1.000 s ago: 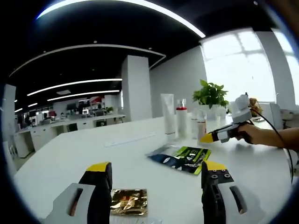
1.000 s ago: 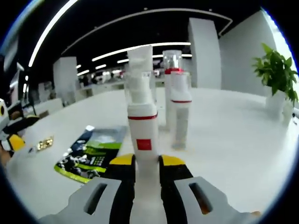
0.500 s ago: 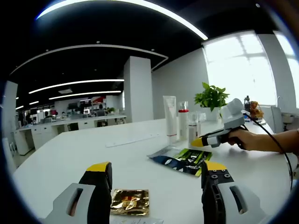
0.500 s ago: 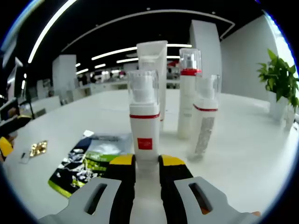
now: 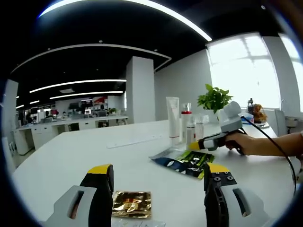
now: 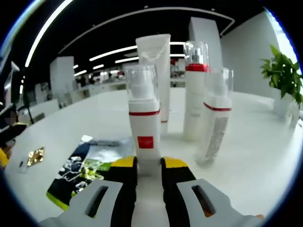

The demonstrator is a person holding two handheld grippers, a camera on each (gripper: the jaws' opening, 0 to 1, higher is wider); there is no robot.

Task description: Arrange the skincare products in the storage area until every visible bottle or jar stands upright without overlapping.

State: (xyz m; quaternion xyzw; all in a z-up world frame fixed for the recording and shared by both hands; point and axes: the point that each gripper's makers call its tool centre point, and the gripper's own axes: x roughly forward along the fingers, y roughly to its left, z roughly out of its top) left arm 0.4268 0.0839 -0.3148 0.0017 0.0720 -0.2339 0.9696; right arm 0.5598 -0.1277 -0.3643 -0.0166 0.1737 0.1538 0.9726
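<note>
My right gripper point(image 6: 149, 165) is shut on the lower body of a white pump bottle point(image 6: 144, 135) with a red band and a red square, held upright. Behind it stand a tall white tube point(image 6: 156, 71), a red-collared bottle point(image 6: 195, 94) and a smaller clear-capped bottle point(image 6: 215, 123), all upright and apart. From the left gripper view, the right gripper point(image 5: 196, 144) holds that pump bottle point(image 5: 191, 134) just in front of the tube point(image 5: 173, 120), with a person's hand on its handle. My left gripper point(image 5: 158, 169) hangs open over the white table point(image 5: 71, 156).
A green and black sachet point(image 5: 184, 161) lies flat before the bottles, also the sachet point(image 6: 85, 170) left of my right jaws. A gold sachet point(image 5: 131, 204) lies between the left jaws' tips. A potted plant point(image 5: 214, 98) stands behind the bottles.
The right gripper has carried the pump bottle leftward, closer to the tube and the other bottles. The left gripper has hardly moved.
</note>
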